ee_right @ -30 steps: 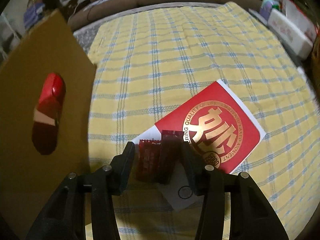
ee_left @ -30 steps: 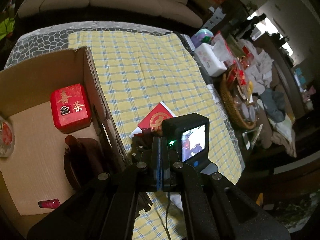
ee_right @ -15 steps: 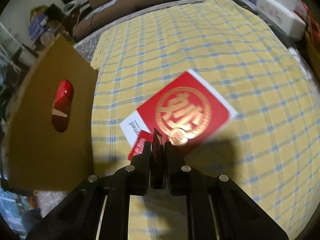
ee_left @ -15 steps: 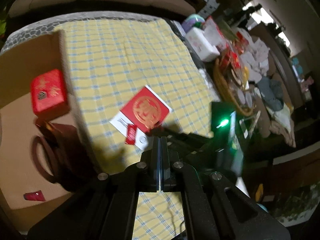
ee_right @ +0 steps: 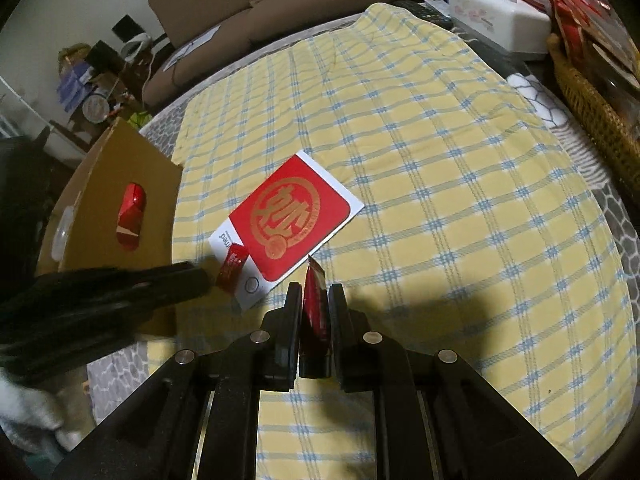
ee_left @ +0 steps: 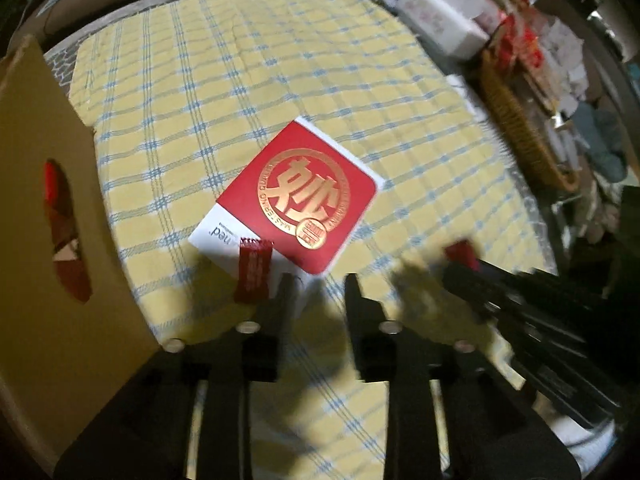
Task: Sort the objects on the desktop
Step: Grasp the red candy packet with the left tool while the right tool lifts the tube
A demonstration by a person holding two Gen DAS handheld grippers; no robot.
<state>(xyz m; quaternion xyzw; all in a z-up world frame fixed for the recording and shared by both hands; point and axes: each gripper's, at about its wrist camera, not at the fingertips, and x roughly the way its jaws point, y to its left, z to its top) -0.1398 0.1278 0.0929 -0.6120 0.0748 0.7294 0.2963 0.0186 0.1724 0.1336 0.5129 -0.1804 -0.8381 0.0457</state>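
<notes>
A red and white card (ee_left: 298, 202) with a gold emblem lies on the yellow checked cloth (ee_left: 280, 80); it also shows in the right wrist view (ee_right: 290, 220). A small red sachet (ee_left: 253, 270) lies on the card's white corner, also in the right wrist view (ee_right: 231, 269). My left gripper (ee_left: 318, 292) is open, low over the cloth just right of that sachet. My right gripper (ee_right: 315, 300) is shut on a second dark red sachet (ee_right: 315, 312), held above the cloth. That gripper enters the left wrist view from the right with the sachet's tip (ee_left: 462, 252) showing.
A cardboard box (ee_left: 44, 216) stands at the left, its handle hole showing red items inside; it also shows in the right wrist view (ee_right: 120, 184). A white tissue box (ee_right: 500, 20) and a wicker basket (ee_right: 596, 108) sit at the right edge. A sofa is behind.
My left gripper swung from over the box to the card and opened. My right gripper closed on one sachet and lifted it back from the card.
</notes>
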